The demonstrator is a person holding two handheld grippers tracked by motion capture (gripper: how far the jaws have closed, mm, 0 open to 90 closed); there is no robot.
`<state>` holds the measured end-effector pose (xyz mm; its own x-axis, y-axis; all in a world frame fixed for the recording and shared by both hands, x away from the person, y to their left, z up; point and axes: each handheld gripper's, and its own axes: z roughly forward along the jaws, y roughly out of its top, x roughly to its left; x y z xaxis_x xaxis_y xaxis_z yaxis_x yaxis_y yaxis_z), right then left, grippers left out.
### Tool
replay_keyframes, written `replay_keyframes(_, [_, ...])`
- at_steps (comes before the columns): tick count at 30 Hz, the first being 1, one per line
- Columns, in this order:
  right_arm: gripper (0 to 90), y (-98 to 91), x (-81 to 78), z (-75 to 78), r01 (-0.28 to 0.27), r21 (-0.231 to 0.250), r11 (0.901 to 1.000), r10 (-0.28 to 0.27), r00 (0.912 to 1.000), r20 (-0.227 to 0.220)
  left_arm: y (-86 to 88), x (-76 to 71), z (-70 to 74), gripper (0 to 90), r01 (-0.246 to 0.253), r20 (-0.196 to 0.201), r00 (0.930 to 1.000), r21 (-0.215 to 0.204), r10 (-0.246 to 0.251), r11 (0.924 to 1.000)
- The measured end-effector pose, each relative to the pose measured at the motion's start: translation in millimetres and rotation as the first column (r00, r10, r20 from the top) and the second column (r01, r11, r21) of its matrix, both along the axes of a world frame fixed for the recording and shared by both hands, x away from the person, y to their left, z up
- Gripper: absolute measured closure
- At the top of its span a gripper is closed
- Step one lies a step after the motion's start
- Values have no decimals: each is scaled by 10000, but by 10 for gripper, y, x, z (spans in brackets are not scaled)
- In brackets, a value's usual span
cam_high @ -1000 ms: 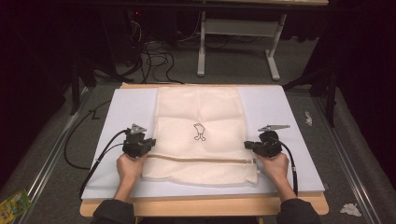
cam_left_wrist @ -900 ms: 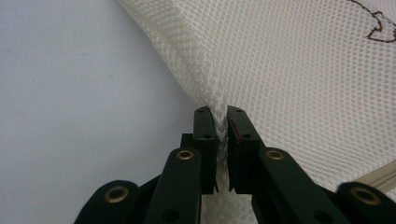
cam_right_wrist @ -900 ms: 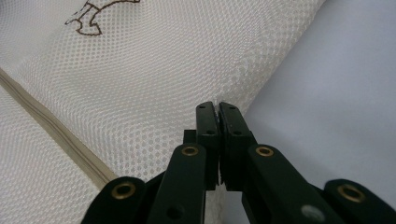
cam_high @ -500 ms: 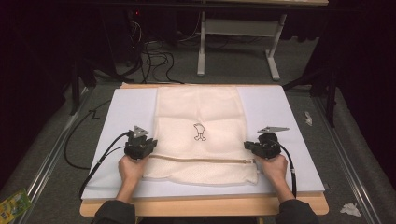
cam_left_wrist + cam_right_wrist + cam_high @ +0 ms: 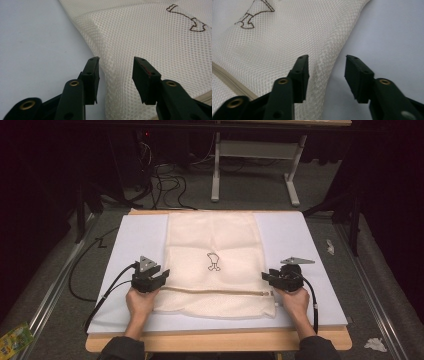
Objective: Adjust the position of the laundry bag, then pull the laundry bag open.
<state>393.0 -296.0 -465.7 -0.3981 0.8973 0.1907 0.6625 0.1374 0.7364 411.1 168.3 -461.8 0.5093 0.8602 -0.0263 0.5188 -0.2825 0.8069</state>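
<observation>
hovering at both side edges of the cream mesh laundry bag with a small brown embroidered figure (image 5: 214, 265), the two claws look ready to take a grip. the bag lies flat down the middle of the pale blue-white board (image 5: 310, 245) on the bench, its far end at the board's far edge and its near end folded over, with a tan zipper band (image 5: 215, 291) running across close to the near edge. by my read, one fold of the near end is done and the bag is not yet folded up small, so further folds look to be what is left.

left claw (image 5: 115, 75): jaws standing well apart, about half open or wider, straddling the bag's left side edge, with mesh between them and nothing clamped. in the high view it (image 5: 150, 279) sits at the left end of the zipper band.

right claw (image 5: 326, 76): the same story, jaws spread wide over the bag's right side edge, one jaw over mesh and one over bare board, gripping nothing. from above it (image 5: 281, 277) sits at the right end of the band.

whether the jaw tips touch the fabric, i cannot tell.
</observation>
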Motion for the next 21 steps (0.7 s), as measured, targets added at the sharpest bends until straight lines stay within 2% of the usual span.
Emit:
replay_keyframes(5, [473, -56, -32, 1, 357, 240, 9991, -361, 9992, 160, 26, -32, 21, 525, -89, 218, 9997, 21, 88, 10000])
replay_keyframes(6, [473, -56, -32, 1, 357, 240, 9991, -361, 9992, 160, 26, -32, 21, 513, -89, 218, 9997, 21, 88, 10000])
replay_keyframes(8, [530, -78, -60, 4, 418, 142, 9990, -423, 9983, 400, 27, -70, 25, 501, -31, 499, 9987, -171, 40, 9998])
replay_keyframes(10, [560, -77, -71, -2, 359, -56, 9993, -357, 9986, 380, 6, -101, 16, 495, 58, 569, 9984, -202, -46, 9998])
replay_keyframes(16, [538, -68, -94, -19, 346, -75, 9994, -341, 9979, 543, -31, -147, -2, 481, 173, 649, 9978, -292, -154, 9994])
replay_keyframes(17, [514, -84, -98, -18, 275, 174, 9995, -282, 9989, 380, -40, -159, -1, 477, 208, 649, 9977, -336, -185, 9992])
replay_keyframes(21, [492, -96, -115, -13, 203, 530, 9984, -217, 9994, 272, -68, -196, -14, 473, 303, 666, 9974, -410, -276, 9987])
